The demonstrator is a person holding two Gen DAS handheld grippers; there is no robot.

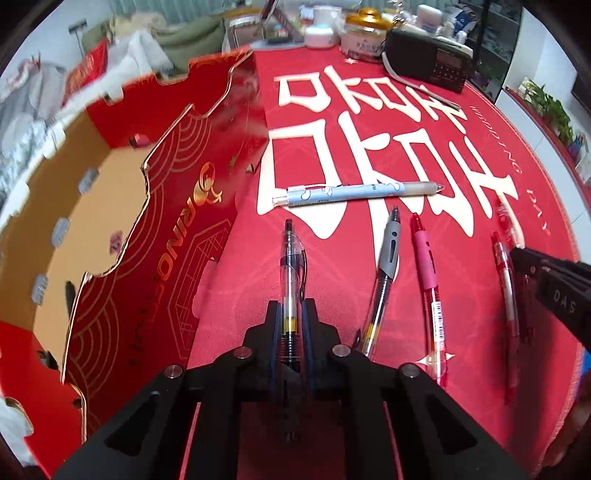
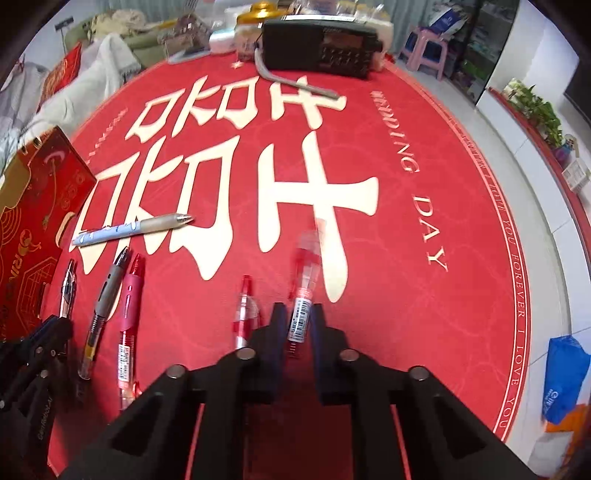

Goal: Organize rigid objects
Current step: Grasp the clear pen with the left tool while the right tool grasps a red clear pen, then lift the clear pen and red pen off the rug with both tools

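Note:
My left gripper (image 1: 291, 314) is shut on a clear pen with black ink (image 1: 291, 273), which points away along the red mat just right of the open red gift box (image 1: 166, 240). My right gripper (image 2: 298, 314) is shut on a red pen (image 2: 304, 273), blurred and tilted above the mat. Loose on the mat lie a pale blue pen (image 1: 354, 192), a grey-grip pen (image 1: 384, 277), a pink-grip red pen (image 1: 424, 273) and a clear red pen (image 2: 243, 310). The box's tan inside (image 1: 92, 221) looks bare.
The round red mat (image 2: 406, 258) bears large white characters. At its far edge stand a black radio (image 2: 321, 44), a grey bent rod (image 2: 295, 83) and jars (image 1: 364, 33). A blue bag (image 2: 565, 376) lies on the floor to the right.

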